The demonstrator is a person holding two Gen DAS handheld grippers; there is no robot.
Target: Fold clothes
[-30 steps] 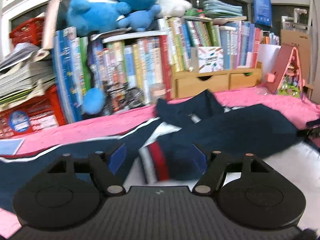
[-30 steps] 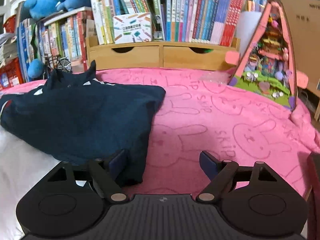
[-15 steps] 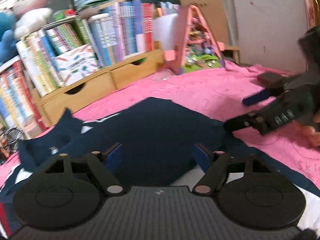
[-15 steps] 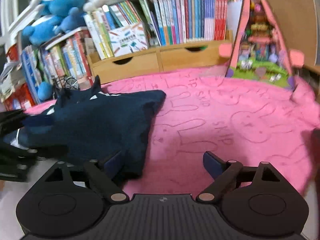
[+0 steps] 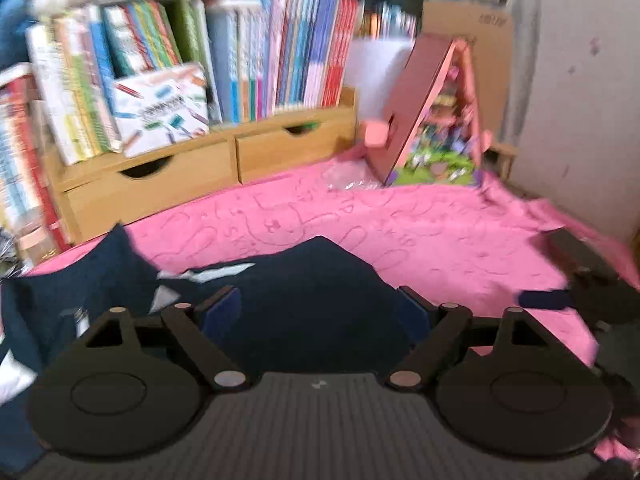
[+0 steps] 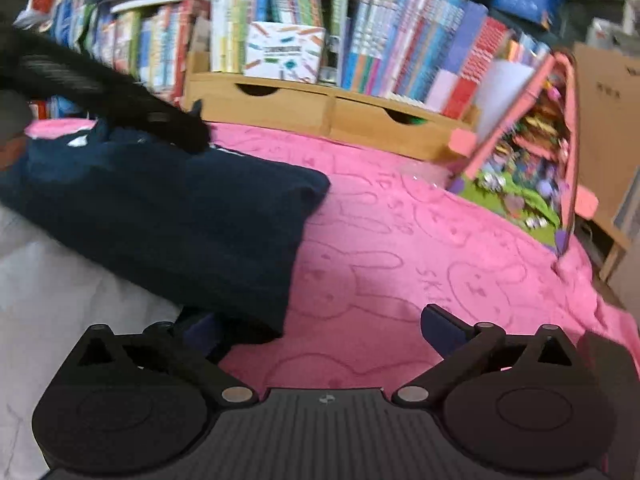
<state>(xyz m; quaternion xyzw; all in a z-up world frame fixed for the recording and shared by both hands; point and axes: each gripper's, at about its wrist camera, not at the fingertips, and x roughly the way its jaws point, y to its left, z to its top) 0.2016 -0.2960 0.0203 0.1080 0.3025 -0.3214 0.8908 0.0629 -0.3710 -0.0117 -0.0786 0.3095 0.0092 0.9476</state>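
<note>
I've got both grippers' fingers spread, left gripper (image 5: pixel 316 310) over the navy garment (image 6: pixel 168 216), right gripper (image 6: pixel 320 330) at its near corner, ready to pinch

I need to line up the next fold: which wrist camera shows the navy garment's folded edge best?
The right wrist view: the navy garment spreads over the pink blanket, its folded corner and near edge plainly outlined. The left wrist view shows the garment blurred, its near part hidden behind the left gripper.

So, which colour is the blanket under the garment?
Pink, with bunny outlines; the blanket shows best in the right wrist view.
</note>
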